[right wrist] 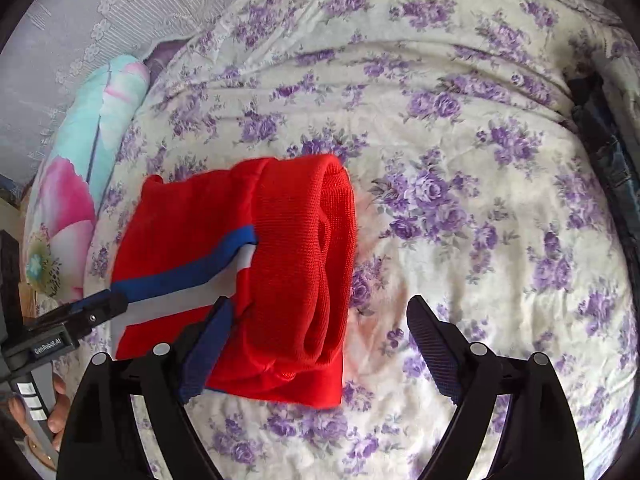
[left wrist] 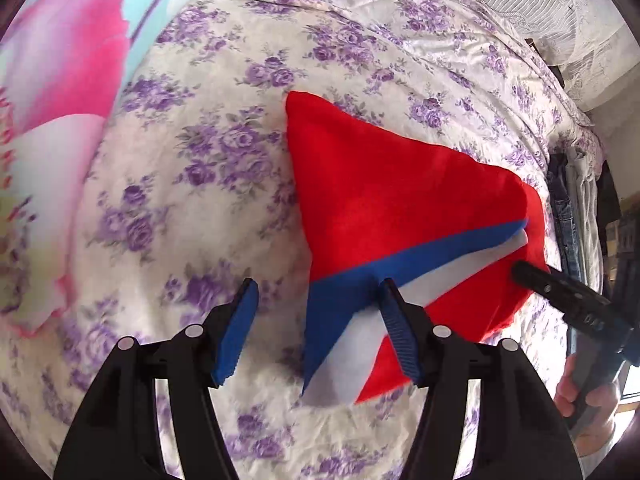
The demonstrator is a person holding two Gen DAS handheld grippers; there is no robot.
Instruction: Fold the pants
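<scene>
The left tool point(left wrist: 318, 328) stands released, its blue-padded fingers spread. One finger hangs over the bare quilt and the other over the striped edge of the pants, with no cloth pinched between them. The right tool point(right wrist: 320, 346) is released too and spread wider. Its left finger sits just over the near edge of the pants and its right finger over bare quilt.

The red pants point(right wrist: 256, 272) lie folded into a compact bundle on the bed, a blue and white stripe point(left wrist: 400, 276) running along one side and the ribbed waistband turned up at the other end. Under them spreads a white quilt point(right wrist: 460, 208) printed with purple flowers. A pillow point(left wrist: 60, 120) with a large pink blossom on pale turquoise lies well apart, at the quilt's edge.
</scene>
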